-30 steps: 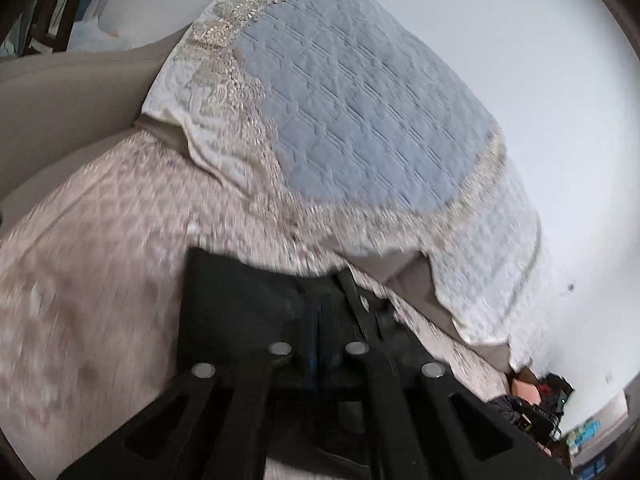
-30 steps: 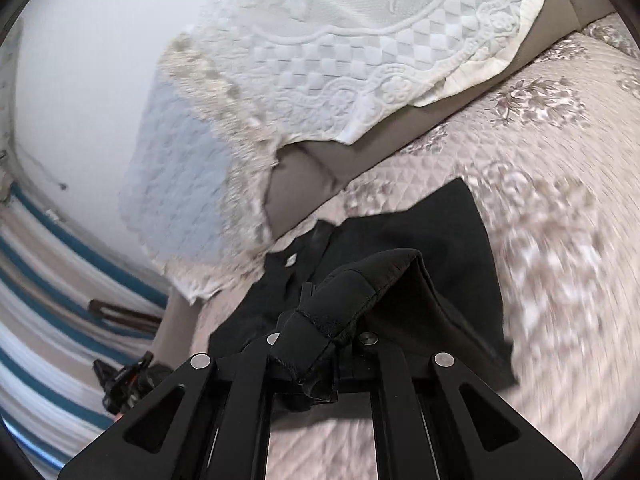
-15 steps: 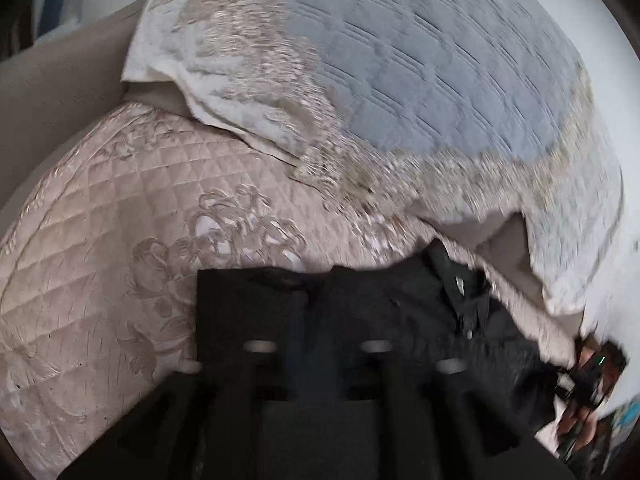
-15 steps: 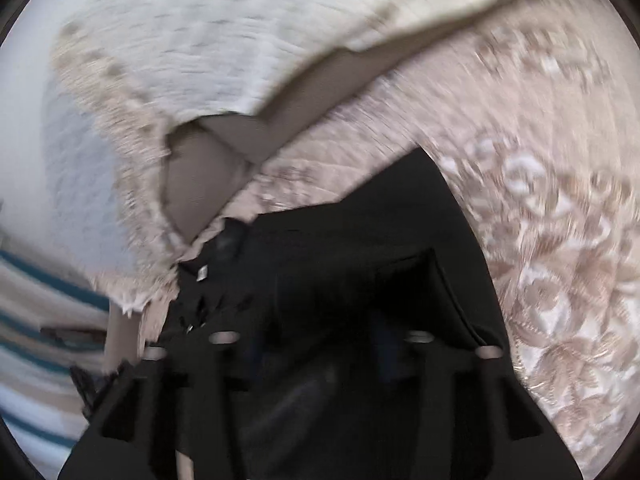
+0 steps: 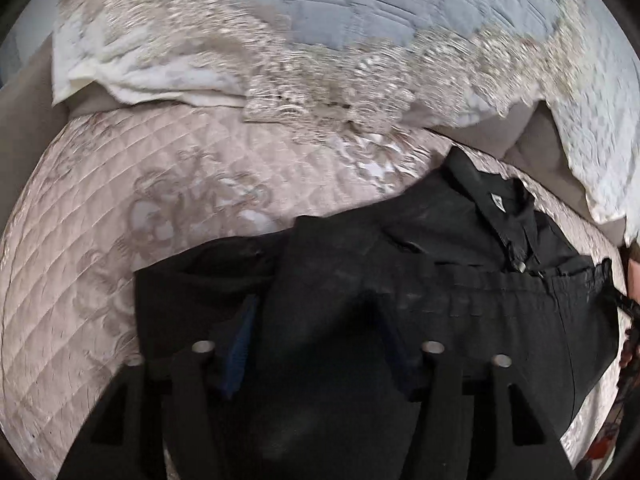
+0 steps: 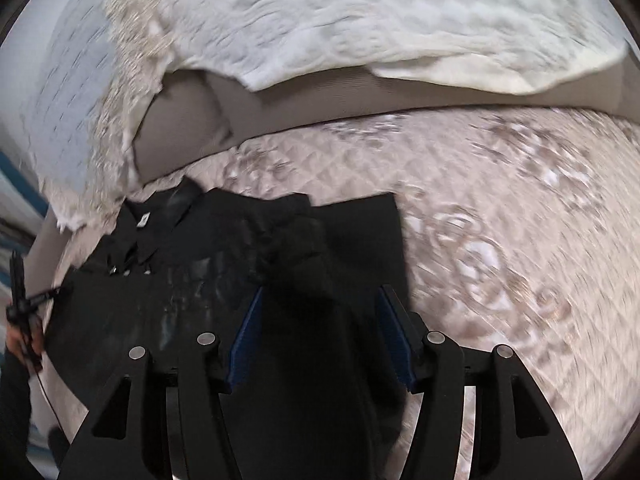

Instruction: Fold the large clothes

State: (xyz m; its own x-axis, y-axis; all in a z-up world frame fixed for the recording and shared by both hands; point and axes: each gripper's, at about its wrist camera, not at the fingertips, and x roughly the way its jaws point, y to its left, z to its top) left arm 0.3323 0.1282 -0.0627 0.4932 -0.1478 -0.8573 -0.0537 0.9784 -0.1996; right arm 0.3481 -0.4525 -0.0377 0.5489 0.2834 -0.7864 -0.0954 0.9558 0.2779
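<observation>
- Left wrist view: the left gripper (image 5: 320,320) points steeply down at a black garment (image 5: 420,280) lying on the quilted beige cover (image 5: 120,240) of a sofa seat. Its jaws stand apart and have just been closing a little; one blue pad (image 5: 240,344) shows at the left, with dark cloth spread under and between the fingers. Whether the pads press the cloth I cannot tell for sure, but the gap looks loose.
- Right wrist view: the right gripper (image 6: 320,320) also tilts steeply down over the same black garment (image 6: 200,260). Both blue pads (image 6: 244,336) are visible and well apart, their jaws having just narrowed slightly. A bunched ridge of black fabric runs up between them without being pinched.
- The garment lies flat, its collar and white label (image 6: 143,220) toward the seat's back corner, near the lace-edged white throw (image 6: 360,20) draped over the backrest.
- A hand (image 6: 20,340) holding a dark tool shows at the left edge of the right view.
- Compared with a second ago: both claws were clamped shut, the right one lifting a fold of cloth; now both have released, and both views sit lower and closer over the garment, showing more seat and less wall.
</observation>
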